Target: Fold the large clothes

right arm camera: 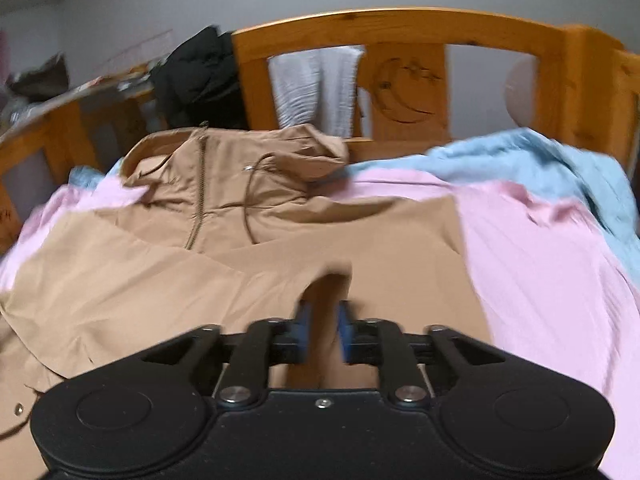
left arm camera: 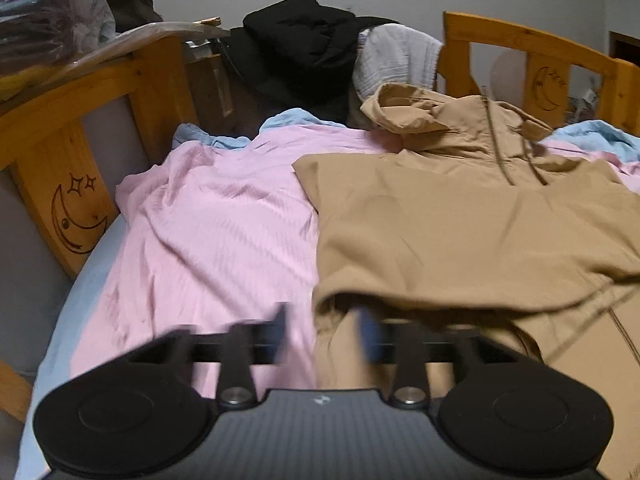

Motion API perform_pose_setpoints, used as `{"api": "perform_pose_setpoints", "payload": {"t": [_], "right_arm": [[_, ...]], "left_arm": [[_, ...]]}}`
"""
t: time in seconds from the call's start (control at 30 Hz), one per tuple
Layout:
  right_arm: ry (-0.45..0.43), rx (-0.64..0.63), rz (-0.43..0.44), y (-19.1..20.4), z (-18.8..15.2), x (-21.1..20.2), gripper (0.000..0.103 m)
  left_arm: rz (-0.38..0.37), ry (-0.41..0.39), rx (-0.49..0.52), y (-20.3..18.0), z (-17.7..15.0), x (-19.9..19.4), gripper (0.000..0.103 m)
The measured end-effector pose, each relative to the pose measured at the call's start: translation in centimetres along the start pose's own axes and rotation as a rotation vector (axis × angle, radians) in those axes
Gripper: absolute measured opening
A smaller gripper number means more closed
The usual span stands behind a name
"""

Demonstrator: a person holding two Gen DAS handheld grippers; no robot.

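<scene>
A tan hooded jacket [left arm camera: 460,224] lies spread flat across the middle and right of the left wrist view, and across the centre and left of the right wrist view [right arm camera: 168,280]. Its hood [right arm camera: 320,152] is crumpled at the upper centre there, with the zipper [right arm camera: 199,196] and dark drawcords running down from the collar. One panel is folded over the body, its edge lifted near the bottom centre.

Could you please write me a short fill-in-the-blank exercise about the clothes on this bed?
1. The tan hooded jacket lies on a ____ sheet.
2. The wooden bed rail has a carved ____ with stars.
3. A ____ garment is piled beside the white cloth.

Missing words: pink; moon; black
</scene>
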State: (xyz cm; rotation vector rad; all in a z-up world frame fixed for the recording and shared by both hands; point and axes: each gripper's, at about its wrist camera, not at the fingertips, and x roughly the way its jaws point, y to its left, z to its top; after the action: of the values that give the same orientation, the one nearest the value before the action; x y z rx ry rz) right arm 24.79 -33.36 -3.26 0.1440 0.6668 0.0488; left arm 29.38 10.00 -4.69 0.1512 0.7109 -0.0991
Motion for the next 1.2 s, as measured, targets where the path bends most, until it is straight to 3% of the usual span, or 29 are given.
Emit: {"api": "perform_pose_setpoints", "payload": {"t": [0.13,0.2,0.27,0.33,0.37,0.43,0.5,0.63,0.77,0.87,0.97,1.07,1.1,1.17,1.2], "right_arm": [[-0.009,0.129,0.022,-2.4,-0.9,-2.3,0.057],[-0.027,0.192,0.076,-3.3,-0.9,-2.9,0.078],[-0.006,0.252,0.158,-3.4,-0.7,-1.9,0.084],[0.053,0.282,0.206,-2.9,-0.2,0.0,0.085],[0.101,0.269,0.199,-2.3,0.0,1.2,0.083],[0.168,0.197,0.121,-0.7,0.1,2.9,0.064],[0.192,0.119,0.061,0.6,0.2,3.5,0.011],[0.135,0.019,0.003,1.1,0.1,2.6,0.003],[0.159,-0.035,-0.057,0.4,-1.6,4.0,0.002],[0.135,-0.012,-0.079,0.2,-1.2,2.9,0.021],[0.107,-0.071,-0.071,1.5,-0.5,0.9,0.033],[0.098,-0.134,-0.037,3.7,0.1,0.1,0.050],[0.102,-0.149,-0.018,4.5,0.1,0.2,0.061],[0.124,-0.176,0.003,6.2,0.0,1.1,0.071],[0.130,-0.191,0.015,7.0,-0.2,1.5,0.072]], "left_arm": [[-0.062,-0.031,-0.134,1.9,-0.7,-2.6,0.073],[-0.090,-0.051,-0.228,2.6,-0.1,-2.6,0.078],[-0.115,-0.068,-0.292,2.5,1.2,-1.5,0.078],[-0.078,-0.049,-0.327,1.9,2.5,0.4,0.078],[-0.026,-0.018,-0.324,1.3,3.1,1.7,0.078],[0.047,0.035,-0.292,0.2,3.3,3.8,0.071],[0.067,0.067,-0.251,-0.6,2.8,5.0,0.064],[0.102,0.094,-0.220,-0.8,0.9,6.1,0.067],[0.110,0.084,-0.211,-0.9,0.4,6.4,0.071],[0.123,0.056,-0.204,-1.3,1.1,4.7,0.074],[0.089,-0.032,-0.187,-2.3,1.7,2.0,0.085],[-0.008,-0.082,-0.151,-4.6,2.6,1.0,0.089],[-0.044,-0.081,-0.149,-5.4,2.8,1.2,0.091],[-0.109,-0.072,-0.152,-7.2,3.0,2.2,0.092],[-0.127,-0.053,-0.153,-8.0,3.0,3.0,0.092]]}}
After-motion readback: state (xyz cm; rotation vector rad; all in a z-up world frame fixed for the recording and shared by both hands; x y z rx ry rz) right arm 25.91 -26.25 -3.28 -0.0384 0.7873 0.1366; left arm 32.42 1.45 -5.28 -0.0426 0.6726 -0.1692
